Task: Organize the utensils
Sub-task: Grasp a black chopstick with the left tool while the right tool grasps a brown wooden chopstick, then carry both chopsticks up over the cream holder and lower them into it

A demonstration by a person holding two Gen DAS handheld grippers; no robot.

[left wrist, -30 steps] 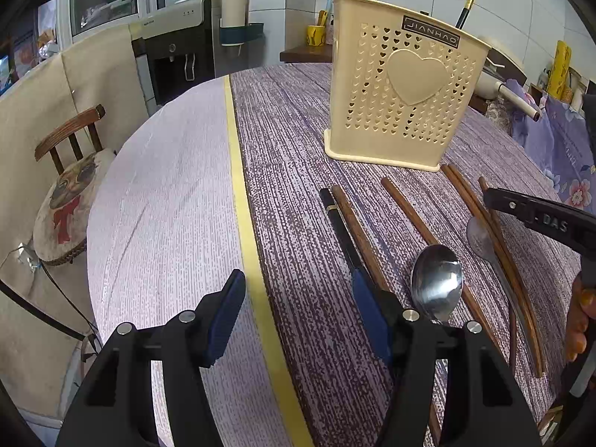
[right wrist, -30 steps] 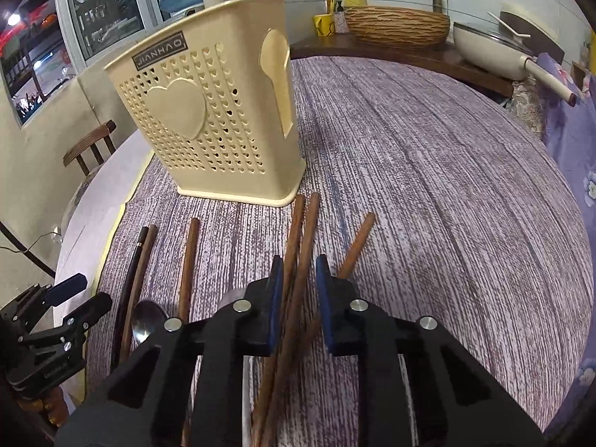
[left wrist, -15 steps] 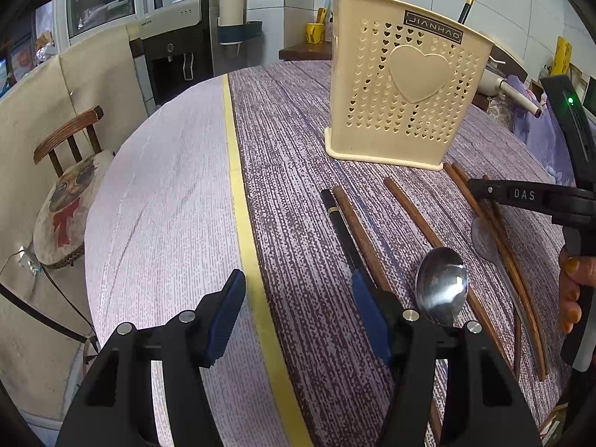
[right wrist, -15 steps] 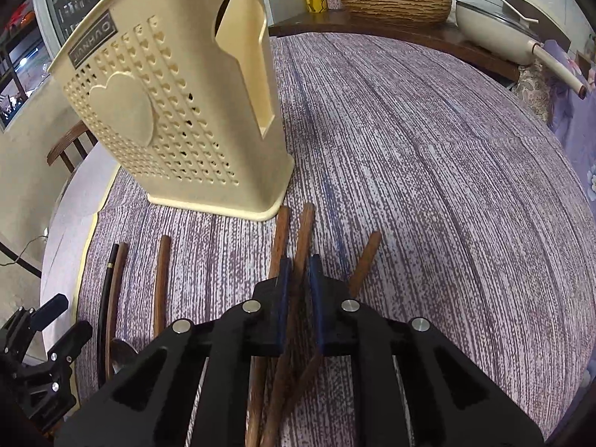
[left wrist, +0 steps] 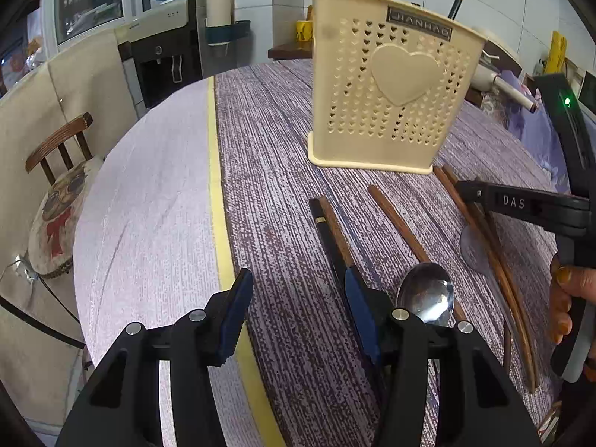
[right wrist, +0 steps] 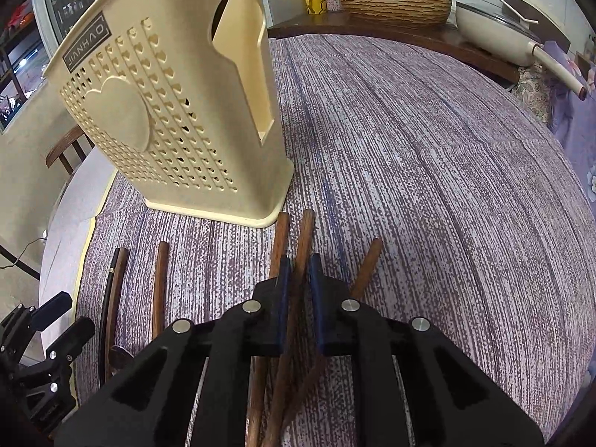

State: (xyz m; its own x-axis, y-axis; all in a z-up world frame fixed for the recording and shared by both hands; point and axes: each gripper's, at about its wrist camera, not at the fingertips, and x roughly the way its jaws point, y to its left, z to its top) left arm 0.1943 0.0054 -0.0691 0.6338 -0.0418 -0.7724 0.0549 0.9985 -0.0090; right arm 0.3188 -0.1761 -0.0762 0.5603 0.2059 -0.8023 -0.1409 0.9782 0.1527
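A cream perforated utensil holder [left wrist: 391,100] stands on the purple-striped tablecloth; it also shows in the right wrist view [right wrist: 175,111]. Brown wooden chopsticks lie in front of it, with a black chopstick [left wrist: 327,231] and a steel spoon [left wrist: 428,294]. My right gripper [right wrist: 297,279] is shut on one brown chopstick [right wrist: 303,238], whose tip points toward the holder's corner. A second brown chopstick [right wrist: 279,238] lies just left of it. My left gripper [left wrist: 298,309] is open and empty, low over the cloth beside the black chopstick.
A yellow tape line [left wrist: 216,193] runs along the cloth's left edge. A wooden chair [left wrist: 59,156] stands left of the table. A woven basket [right wrist: 395,2] and a white pan [right wrist: 495,33] sit on a shelf behind the table.
My right gripper has closed on the brown chopstick and moved forward toward the holder. My left gripper has stayed open in about the same place.
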